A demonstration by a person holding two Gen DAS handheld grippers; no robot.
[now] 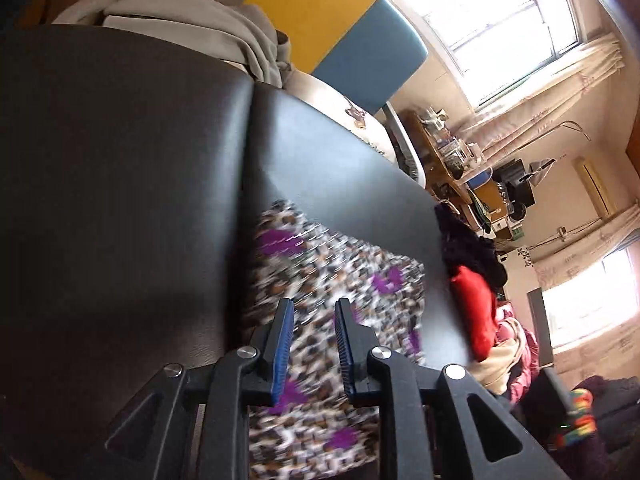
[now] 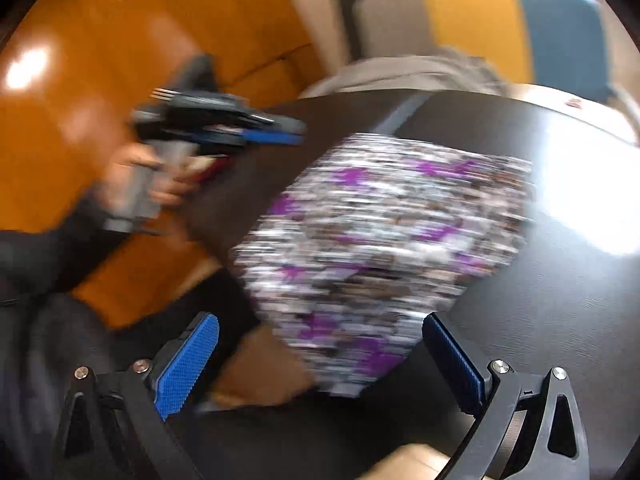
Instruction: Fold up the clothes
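Note:
A folded leopard-print cloth with purple patches (image 1: 328, 288) lies on the black table (image 1: 120, 160); it also shows, blurred, in the right wrist view (image 2: 380, 240). My left gripper (image 1: 314, 308) hovers over the cloth, jaws a little apart with nothing between them. It also shows in the right wrist view (image 2: 276, 136), held to the left of the cloth beyond the table edge. My right gripper (image 2: 320, 344) is wide open and empty, just short of the cloth's near corner.
A grey garment (image 1: 192, 20) lies at the table's far end by a yellow and blue chair (image 1: 340, 28). Red and pink clothes (image 1: 480, 320) are piled off the table's right side. Orange floor (image 2: 100, 60) is left of the table.

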